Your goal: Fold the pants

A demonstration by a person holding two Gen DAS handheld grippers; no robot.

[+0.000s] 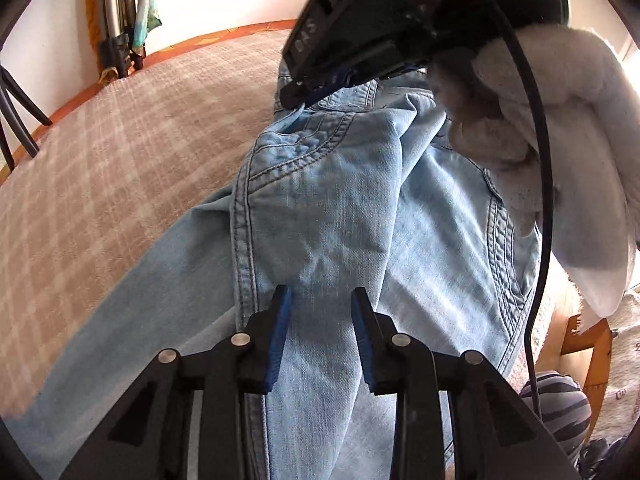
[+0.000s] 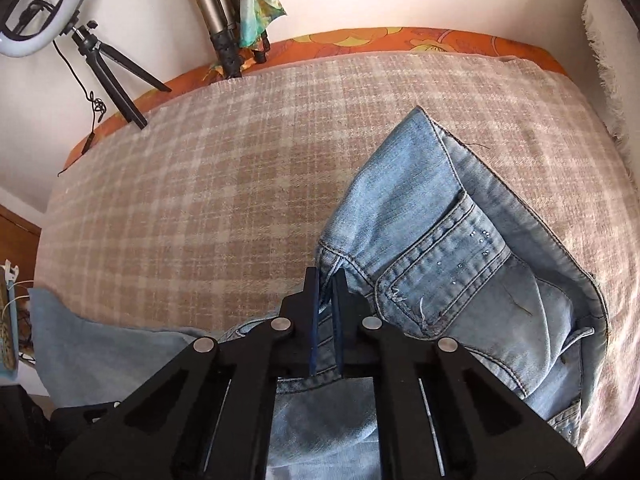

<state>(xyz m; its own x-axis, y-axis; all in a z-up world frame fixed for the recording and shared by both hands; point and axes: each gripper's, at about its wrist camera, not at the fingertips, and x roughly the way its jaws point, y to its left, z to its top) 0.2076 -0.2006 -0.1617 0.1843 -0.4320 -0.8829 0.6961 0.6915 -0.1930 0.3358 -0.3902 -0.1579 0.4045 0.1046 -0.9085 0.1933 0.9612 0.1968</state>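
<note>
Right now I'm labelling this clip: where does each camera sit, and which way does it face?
Left wrist: on the left gripper, jaws open, looking along the jeans on the blanket; the right gripper and a fleece sleeve show ahead.
Right wrist: on the right gripper, shut on the jeans' waist edge, facing the wall, tripods and ring light.
Shared: jeans, blanket, scarf.
</note>
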